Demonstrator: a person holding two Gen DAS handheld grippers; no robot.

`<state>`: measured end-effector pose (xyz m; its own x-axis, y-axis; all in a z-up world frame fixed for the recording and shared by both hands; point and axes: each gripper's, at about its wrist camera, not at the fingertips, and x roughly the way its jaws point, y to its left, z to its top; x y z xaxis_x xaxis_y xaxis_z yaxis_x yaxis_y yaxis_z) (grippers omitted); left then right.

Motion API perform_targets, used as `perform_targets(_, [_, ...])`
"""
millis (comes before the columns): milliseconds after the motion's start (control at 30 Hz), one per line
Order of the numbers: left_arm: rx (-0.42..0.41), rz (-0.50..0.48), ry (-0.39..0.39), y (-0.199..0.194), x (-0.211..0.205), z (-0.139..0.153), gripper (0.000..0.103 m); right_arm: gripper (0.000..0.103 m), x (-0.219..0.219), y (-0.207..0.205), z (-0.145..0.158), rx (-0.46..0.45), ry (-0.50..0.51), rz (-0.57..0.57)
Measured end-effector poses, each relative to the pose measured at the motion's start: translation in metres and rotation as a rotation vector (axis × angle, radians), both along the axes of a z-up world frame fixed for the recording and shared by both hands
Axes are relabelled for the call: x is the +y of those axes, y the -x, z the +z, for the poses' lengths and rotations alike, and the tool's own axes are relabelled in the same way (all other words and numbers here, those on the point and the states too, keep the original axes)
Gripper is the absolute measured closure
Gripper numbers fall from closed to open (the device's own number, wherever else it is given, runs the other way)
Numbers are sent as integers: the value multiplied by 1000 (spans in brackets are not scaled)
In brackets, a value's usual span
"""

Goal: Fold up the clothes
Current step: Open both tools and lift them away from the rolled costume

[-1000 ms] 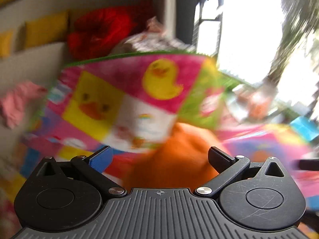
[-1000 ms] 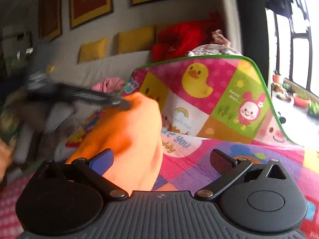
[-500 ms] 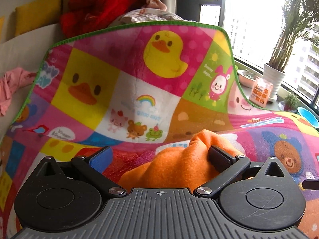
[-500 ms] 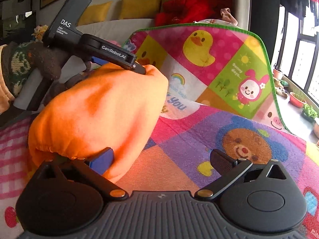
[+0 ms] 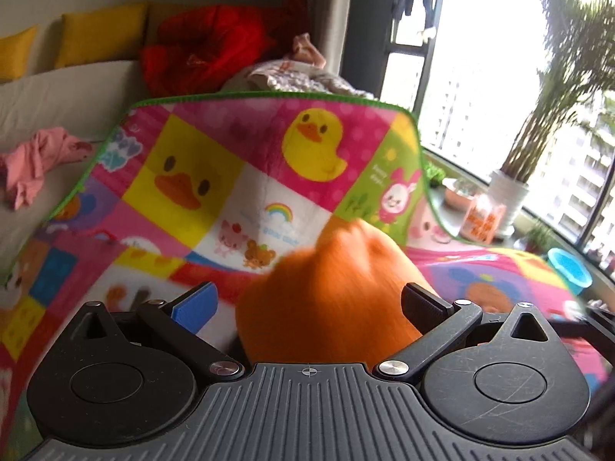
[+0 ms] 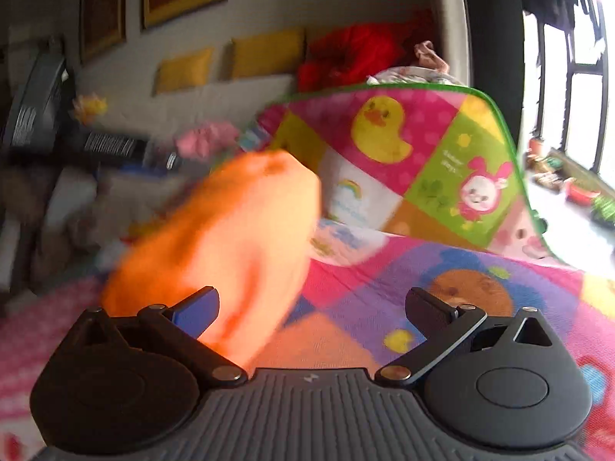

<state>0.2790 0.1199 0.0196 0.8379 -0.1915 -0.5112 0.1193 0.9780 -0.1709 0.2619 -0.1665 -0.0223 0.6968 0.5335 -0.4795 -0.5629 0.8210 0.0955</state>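
Orange fleece point(image 5: 330, 299) bunches up right in front of us, a soft heap filling the gap of our left gripper point(image 5: 307, 303). Its 2 fingers stand wide apart, and whether they pinch any cloth we cannot tell. Our right gripper point(image 6: 313, 307) is spread just as wide; the fleece point(image 6: 230, 238), blurred, passes by its left finger, with no grip that we can make out. The garment looks bundled, not flat, so we judge every fold is yet to do. Beneath and beyond lies the cartoon blanket point(image 5: 238, 169), its far edge draped up. Farther off, a red heap point(image 5: 207, 50).
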Motion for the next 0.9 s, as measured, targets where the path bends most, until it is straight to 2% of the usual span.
perform_targets(67, [23, 10, 6, 14, 1, -8, 0, 0, 13, 3, -6, 8, 34, 34])
perform_targets(167, [98, 52, -42, 15, -1, -33, 0, 0, 37, -2, -28, 30, 157, 43])
perform_targets(233, [81, 76, -20, 23, -1, -34, 0, 0, 37, -2, -34, 60, 162, 20])
perform_targets(333, [33, 107, 9, 43, -2, -27, 0, 0, 21, 11, -26, 49, 126, -17])
perform_targets(433, [-19, 110, 11, 79, -16, -23, 0, 0, 3, 33, -16, 4, 136, -77])
perform_targets(533, [-64, 110, 14, 115, -31, -20, 0, 0, -20, 58, -13, 2, 139, -120])
perform_targets(667, [-11, 79, 53, 160, -57, -28, 0, 0, -51, 87, -20, 58, 159, -164])
perform_targets(767, [56, 74, 69, 180, -72, -42, 0, 0, -74, 107, -28, 43, 175, -224])
perform_targets(900, [59, 72, 2, 194, -89, -58, 0, 0, -96, 108, -36, 38, 170, -221])
